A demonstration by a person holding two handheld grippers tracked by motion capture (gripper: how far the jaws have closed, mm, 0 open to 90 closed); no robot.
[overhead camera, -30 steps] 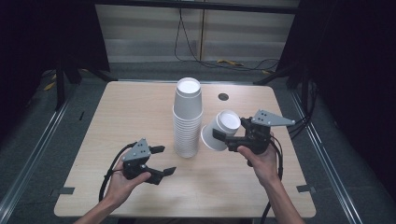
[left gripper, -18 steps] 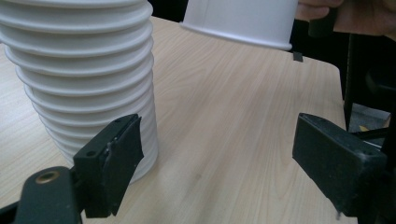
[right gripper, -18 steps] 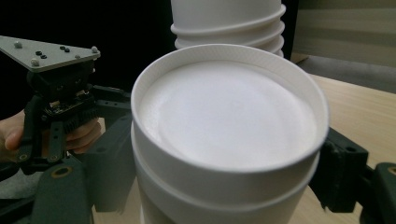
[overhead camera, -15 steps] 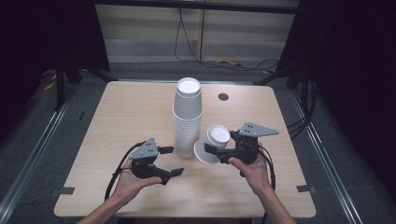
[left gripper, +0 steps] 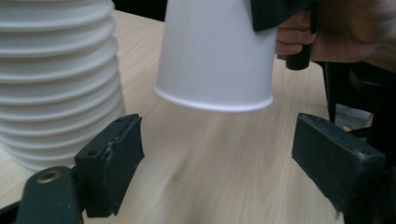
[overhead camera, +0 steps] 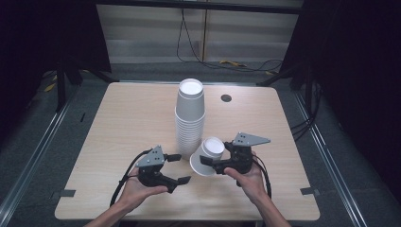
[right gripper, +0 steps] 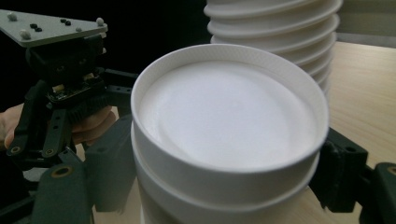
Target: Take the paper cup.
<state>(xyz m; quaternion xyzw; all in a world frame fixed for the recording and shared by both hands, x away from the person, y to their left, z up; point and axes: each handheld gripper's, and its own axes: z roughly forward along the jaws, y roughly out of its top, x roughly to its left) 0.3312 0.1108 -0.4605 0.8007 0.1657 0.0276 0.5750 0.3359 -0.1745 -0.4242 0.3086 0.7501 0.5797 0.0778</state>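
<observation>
Down at the lower middle of the high view, just beside the foot of the tall stack of cups (overhead camera: 190,118): a white cup (overhead camera: 210,147), turned bottom-up and pinched across its wall by the right claw (overhead camera: 211,164). Carried lower than a second ago, when held up against the stack's mid-height and tipped more on its side; now brought nearly upright, mouth toward the surface (overhead camera: 132,118). In the left claw's view, hanging just above the wood with a shadow under the rim, apparently not yet touching. From the right claw's own view, gripped on both sides, with what looks like a second rim nested beneath, though hard to tell for certain. Left claw (overhead camera: 182,168) at the lower left of centre, spread with nothing between, drawn slightly in toward the cup and aimed at the gap between stack and cup. Judging from this: already pulled clear of the stack, and now close to being set down mouth-first just right of the stack's base. Probably left to do: ease down the last bit, flatten the rim on the wood, then let go. Worth watching the closeness to the stack, easy to nudge on release.
</observation>
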